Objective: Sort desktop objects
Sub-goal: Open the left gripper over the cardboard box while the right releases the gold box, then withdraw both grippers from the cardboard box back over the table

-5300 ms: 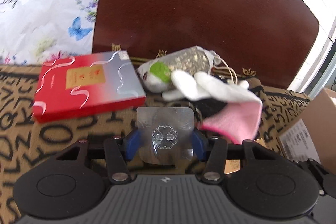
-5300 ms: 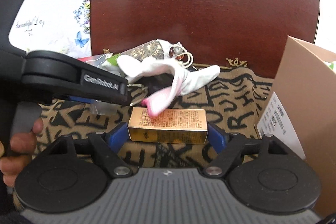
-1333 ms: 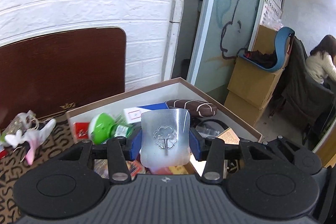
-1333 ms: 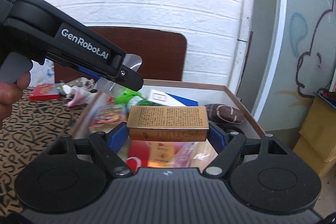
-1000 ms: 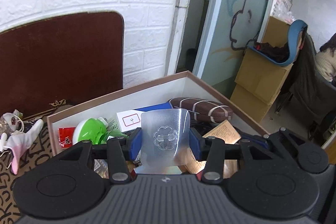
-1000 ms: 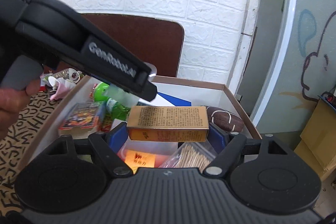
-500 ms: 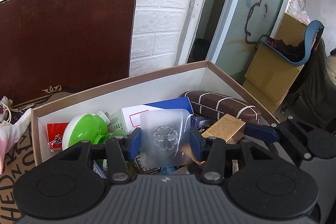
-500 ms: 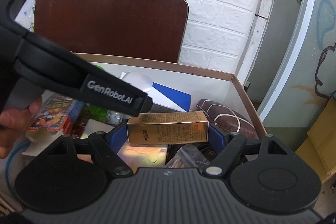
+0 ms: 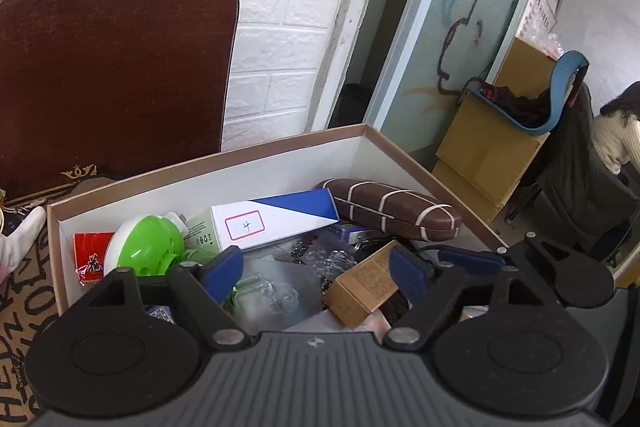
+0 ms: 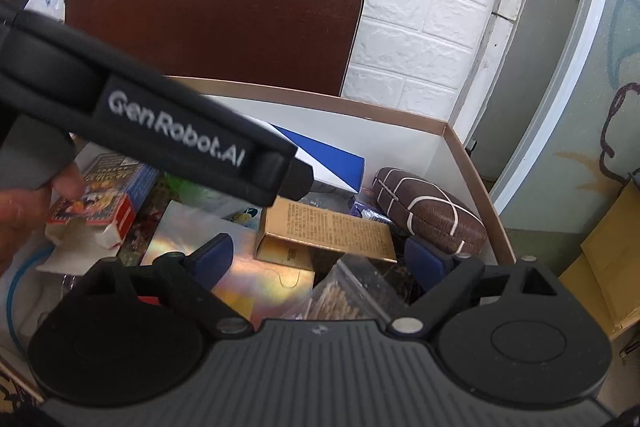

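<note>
Many items in the cardboard box (image 9: 404, 163): glasses case (image 9: 394, 209), green fan (image 9: 146, 247).

In the cardboard box (image 9: 304, 163), a striped case (image 9: 394, 209) is lying along the right wall, with a long carton (image 9: 276, 217) lying left of it against the back. A round container (image 9: 146, 247) is sitting further left. A small paper box (image 10: 326, 231) is resting in front, beside a clear packet (image 9: 276, 293).
</note>
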Demonstrator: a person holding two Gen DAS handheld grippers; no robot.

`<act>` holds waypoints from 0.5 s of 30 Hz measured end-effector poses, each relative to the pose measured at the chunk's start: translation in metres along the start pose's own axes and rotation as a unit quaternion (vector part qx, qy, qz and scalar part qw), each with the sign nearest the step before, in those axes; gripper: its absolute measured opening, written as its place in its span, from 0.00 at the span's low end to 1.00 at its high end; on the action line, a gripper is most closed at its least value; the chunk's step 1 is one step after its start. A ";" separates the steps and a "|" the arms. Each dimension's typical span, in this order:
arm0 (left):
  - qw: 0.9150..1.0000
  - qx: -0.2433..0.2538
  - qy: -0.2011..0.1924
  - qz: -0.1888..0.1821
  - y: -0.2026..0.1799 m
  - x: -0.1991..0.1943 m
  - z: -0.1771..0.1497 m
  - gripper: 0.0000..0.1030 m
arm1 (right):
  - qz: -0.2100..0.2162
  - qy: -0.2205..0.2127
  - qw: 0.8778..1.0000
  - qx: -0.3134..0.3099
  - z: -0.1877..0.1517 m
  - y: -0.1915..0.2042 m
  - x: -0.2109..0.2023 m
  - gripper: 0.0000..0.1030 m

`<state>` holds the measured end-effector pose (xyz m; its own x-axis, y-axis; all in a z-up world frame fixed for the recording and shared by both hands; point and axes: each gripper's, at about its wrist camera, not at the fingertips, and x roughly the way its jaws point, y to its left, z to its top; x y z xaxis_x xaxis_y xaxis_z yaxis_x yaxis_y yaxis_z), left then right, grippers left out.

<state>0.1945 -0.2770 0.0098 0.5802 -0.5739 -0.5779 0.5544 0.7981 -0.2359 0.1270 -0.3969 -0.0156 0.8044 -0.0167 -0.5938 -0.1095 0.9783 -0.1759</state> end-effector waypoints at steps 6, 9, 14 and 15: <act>1.000 -0.004 -0.005 0.008 -0.001 -0.008 -0.005 0.90 | 0.006 -0.015 1.000 0.009 -0.004 0.001 -0.015 0.88; 1.000 -0.008 -0.004 0.011 0.000 -0.013 -0.008 0.90 | 0.010 -0.013 1.000 0.002 -0.004 0.003 -0.015 0.85; 1.000 -0.013 -0.009 0.019 0.002 -0.023 -0.010 0.90 | 0.026 0.002 1.000 -0.003 0.000 0.008 -0.008 0.65; 1.000 -0.014 -0.010 0.021 0.003 -0.025 -0.010 0.90 | 0.027 0.006 1.000 0.000 0.001 0.008 -0.004 0.63</act>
<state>0.1756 -0.2588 0.0156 0.6146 -0.5440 -0.5713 0.5127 0.8258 -0.2348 0.1234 -0.3886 -0.0137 0.7903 0.0345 -0.6117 -0.1531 0.9779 -0.1427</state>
